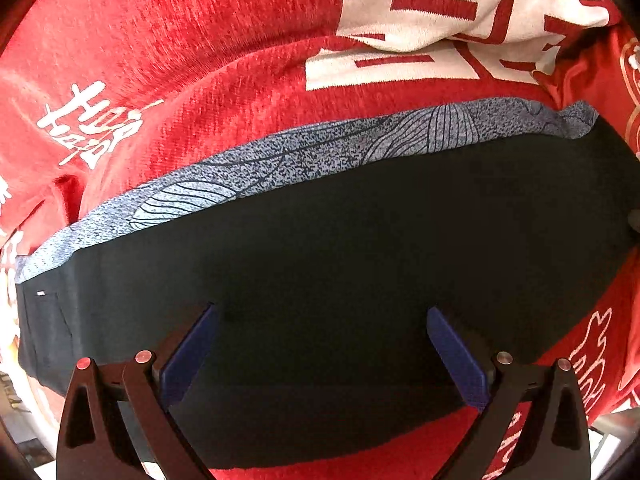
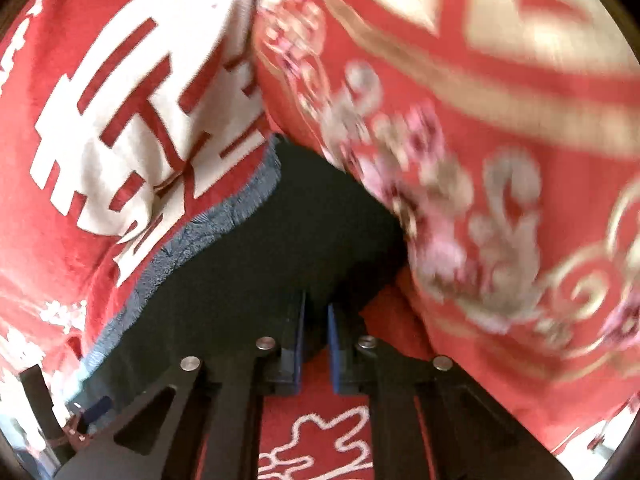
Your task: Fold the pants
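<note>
Pants (image 1: 360, 264) of dark cloth lay flat on a red blanket (image 1: 200, 40), a grey patterned band (image 1: 280, 160) running along their far edge. They looked already doubled into a long strip, so at least one more fold across probably remained. The left gripper (image 1: 320, 352) hovered over the near edge with its fingers (image 1: 192, 344) spread wide, gripping nothing. The right gripper (image 2: 316, 340) had its fingers nearly together at the right end of the pants; whether cloth was pinched between them I cannot tell. White lettering and gold ornament covered the blanket; little of the room showed.
</note>
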`<state>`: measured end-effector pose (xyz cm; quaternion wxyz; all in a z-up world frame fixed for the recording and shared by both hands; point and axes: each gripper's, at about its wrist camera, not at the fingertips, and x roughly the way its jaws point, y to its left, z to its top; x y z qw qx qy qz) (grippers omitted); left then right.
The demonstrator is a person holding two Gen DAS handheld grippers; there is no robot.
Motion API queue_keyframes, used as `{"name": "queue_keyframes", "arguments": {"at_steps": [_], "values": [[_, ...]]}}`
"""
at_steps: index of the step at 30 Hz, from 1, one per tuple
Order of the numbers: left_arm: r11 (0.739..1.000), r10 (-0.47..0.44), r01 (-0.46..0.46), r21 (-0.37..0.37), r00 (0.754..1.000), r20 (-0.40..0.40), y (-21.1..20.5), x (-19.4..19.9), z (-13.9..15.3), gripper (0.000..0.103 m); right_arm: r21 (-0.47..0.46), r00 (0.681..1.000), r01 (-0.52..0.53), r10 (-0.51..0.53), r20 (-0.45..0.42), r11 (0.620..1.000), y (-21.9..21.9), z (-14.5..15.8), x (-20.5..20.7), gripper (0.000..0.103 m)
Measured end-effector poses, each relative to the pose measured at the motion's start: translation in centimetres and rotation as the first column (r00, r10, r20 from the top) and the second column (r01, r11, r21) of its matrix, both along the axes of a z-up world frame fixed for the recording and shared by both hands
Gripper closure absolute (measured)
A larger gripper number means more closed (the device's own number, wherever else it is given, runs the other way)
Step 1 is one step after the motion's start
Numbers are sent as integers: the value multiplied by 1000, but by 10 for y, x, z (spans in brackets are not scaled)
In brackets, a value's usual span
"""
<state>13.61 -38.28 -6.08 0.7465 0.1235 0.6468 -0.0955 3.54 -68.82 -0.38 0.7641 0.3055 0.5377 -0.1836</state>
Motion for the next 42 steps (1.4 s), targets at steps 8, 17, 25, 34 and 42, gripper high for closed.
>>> {"name": "queue_keyframes", "arguments": {"at_steps": [8,17,25,34,42], "values": [[1000,-6,6,-7,1000,3,-3,-3,0,0,115,999,30,-28,-24,993,-3,-17,-20,89],[1000,-3,3,-1,1000,6,-4,-2,-2,0,306,999,13,-26,39,952,23,-24,-48,65],[1000,1,-1,-1,1000,18,-3,-2,-3,0,383,980,42,-113,165,923,22,-47,-62,65],[1000,-2,2,-14,1000,19,-1,-2,-3,0,361,924,114,-233,303,926,18,-68,-38,51],[995,-48,56,-77,993,107,-21,2,34,8,442,926,95,-242,289,892,9,-47,-34,89]]}}
